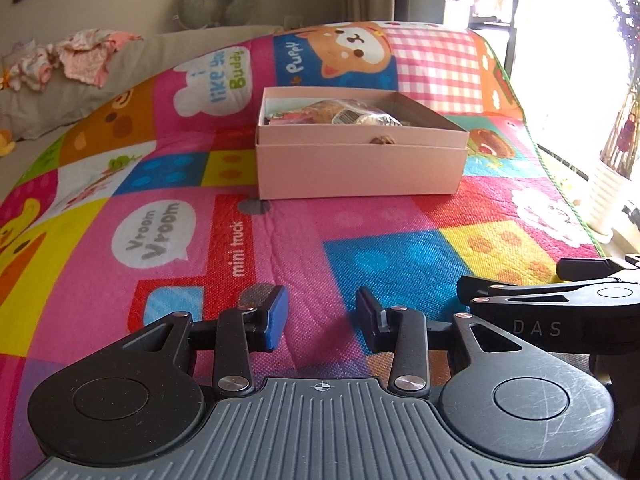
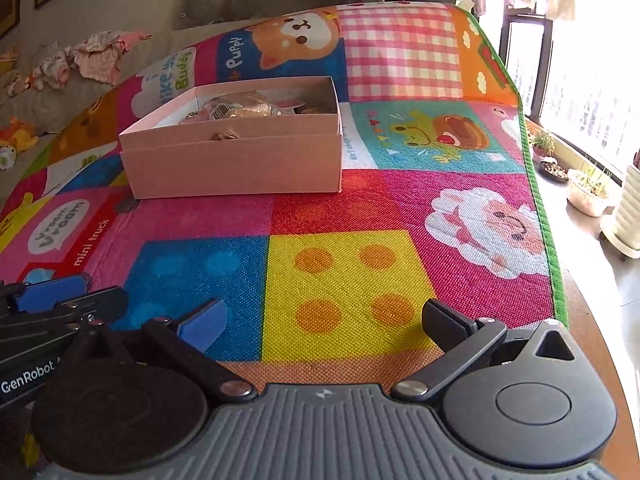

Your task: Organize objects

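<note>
We see the pink box [image 1: 360, 168] sitting open on the colourful play mat [image 1: 360, 232], ahead of both tools. It's filled with wrapped snack-like packets [image 1: 344, 114]; we can't identify them, since the near wall hides most. One small brown item [image 1: 382, 141] sits on the front rim. Left gripper [image 1: 322, 316]: jaws apart, nothing between them, low over the mat. Right gripper [image 2: 326, 324]: jaws wide apart, empty. Each tool is cut off at the other view's edge.
</note>
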`<action>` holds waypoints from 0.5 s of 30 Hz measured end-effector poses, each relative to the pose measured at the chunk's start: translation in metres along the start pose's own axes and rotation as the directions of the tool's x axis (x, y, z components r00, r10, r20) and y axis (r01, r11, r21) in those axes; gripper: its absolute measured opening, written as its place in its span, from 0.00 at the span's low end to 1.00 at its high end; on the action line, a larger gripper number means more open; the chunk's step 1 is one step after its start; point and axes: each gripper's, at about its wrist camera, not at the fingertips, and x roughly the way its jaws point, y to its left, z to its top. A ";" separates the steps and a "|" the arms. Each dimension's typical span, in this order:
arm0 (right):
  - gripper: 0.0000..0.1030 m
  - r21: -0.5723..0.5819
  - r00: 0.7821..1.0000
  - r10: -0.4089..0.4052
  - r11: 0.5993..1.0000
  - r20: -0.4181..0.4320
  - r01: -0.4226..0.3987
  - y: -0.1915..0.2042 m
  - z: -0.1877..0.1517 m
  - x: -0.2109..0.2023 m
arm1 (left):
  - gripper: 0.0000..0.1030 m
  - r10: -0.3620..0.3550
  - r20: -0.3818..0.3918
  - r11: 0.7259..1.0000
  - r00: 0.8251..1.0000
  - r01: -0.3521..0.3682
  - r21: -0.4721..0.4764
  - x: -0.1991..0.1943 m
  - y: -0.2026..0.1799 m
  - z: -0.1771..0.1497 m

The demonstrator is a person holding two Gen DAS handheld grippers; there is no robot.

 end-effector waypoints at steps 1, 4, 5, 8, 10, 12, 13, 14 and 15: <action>1.00 -0.002 1.000 0.000 1.000 0.000 0.000 0.000 0.000 0.000 | 0.40 -0.004 0.000 1.000 1.000 0.004 -0.008 0.000 0.001 0.000; 1.00 0.004 1.000 0.001 1.000 0.000 -0.001 -0.001 0.000 0.000 | 0.41 -0.013 0.002 0.999 1.000 0.013 -0.031 -0.001 0.003 -0.001; 1.00 0.004 1.000 0.002 1.000 0.000 -0.002 -0.001 0.000 -0.001 | 0.41 -0.014 0.002 0.999 1.000 0.014 -0.034 -0.002 0.004 -0.001; 1.00 -0.001 1.000 -0.001 1.000 -0.001 0.001 0.000 0.000 0.000 | 0.41 -0.013 0.002 0.999 1.000 0.013 -0.031 -0.002 0.004 -0.001; 1.00 -0.001 1.000 -0.001 1.000 -0.001 0.001 0.000 0.000 0.000 | 0.41 -0.015 0.002 0.999 1.000 0.015 -0.034 -0.002 0.005 -0.001; 1.00 -0.001 1.000 -0.001 1.000 -0.001 0.001 0.000 0.000 0.000 | 0.41 -0.020 0.004 0.999 1.000 0.021 -0.044 -0.003 0.007 -0.001; 1.00 -0.001 1.000 0.000 1.000 -0.001 0.000 0.000 0.001 0.000 | 0.41 -0.022 0.005 0.999 1.000 0.023 -0.046 -0.003 0.007 -0.001; 1.00 -0.001 1.000 -0.001 1.000 -0.001 0.001 0.000 0.001 0.000 | 0.41 -0.024 0.005 0.999 1.000 0.024 -0.048 -0.003 0.007 -0.001; 1.00 -0.001 1.000 -0.001 1.000 -0.001 0.001 0.000 0.001 0.000 | 0.41 -0.025 0.005 0.998 1.000 0.025 -0.050 -0.002 0.007 -0.001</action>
